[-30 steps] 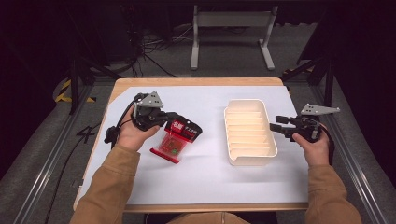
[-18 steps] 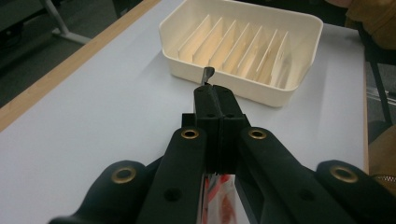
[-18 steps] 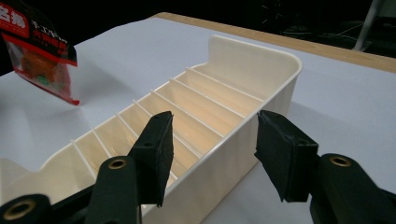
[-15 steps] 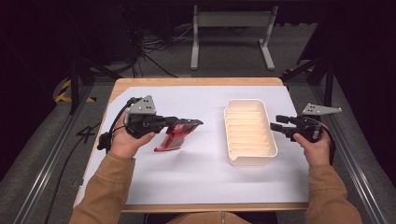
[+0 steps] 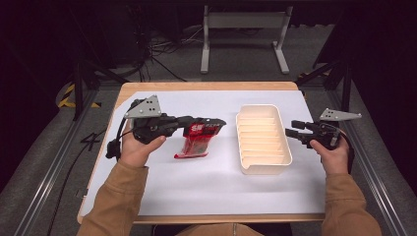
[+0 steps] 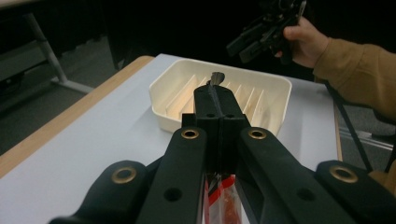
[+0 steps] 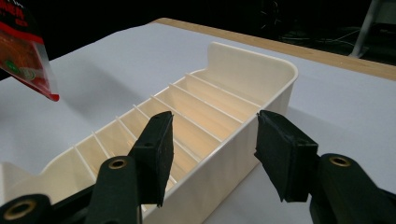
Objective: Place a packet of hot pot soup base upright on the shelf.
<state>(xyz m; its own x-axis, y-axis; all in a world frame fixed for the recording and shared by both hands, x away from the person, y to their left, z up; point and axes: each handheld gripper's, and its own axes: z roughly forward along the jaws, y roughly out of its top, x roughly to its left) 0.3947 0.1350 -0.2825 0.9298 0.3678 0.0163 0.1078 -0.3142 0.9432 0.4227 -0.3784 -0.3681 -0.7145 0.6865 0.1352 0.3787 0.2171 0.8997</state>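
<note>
Left gripper (image 5: 216, 122), jaws clamped on the top edge of a red, clear-windowed plastic snack packet (image 5: 195, 141), hangs it left of centre, probably bound for the cream slotted plastic tray (image 5: 262, 139); right gripper (image 5: 292, 133) straddles that tray's right wall, jaws apart, likely steadying; white lettering unreadable.

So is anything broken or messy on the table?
Nothing stands out. The left hand-held gripper is shut on the top edge of the red plastic snack packet, which hangs intact. The cream plastic tray with dividers sits straight, its long wall between the open jaws of the right hand-held gripper.
</note>
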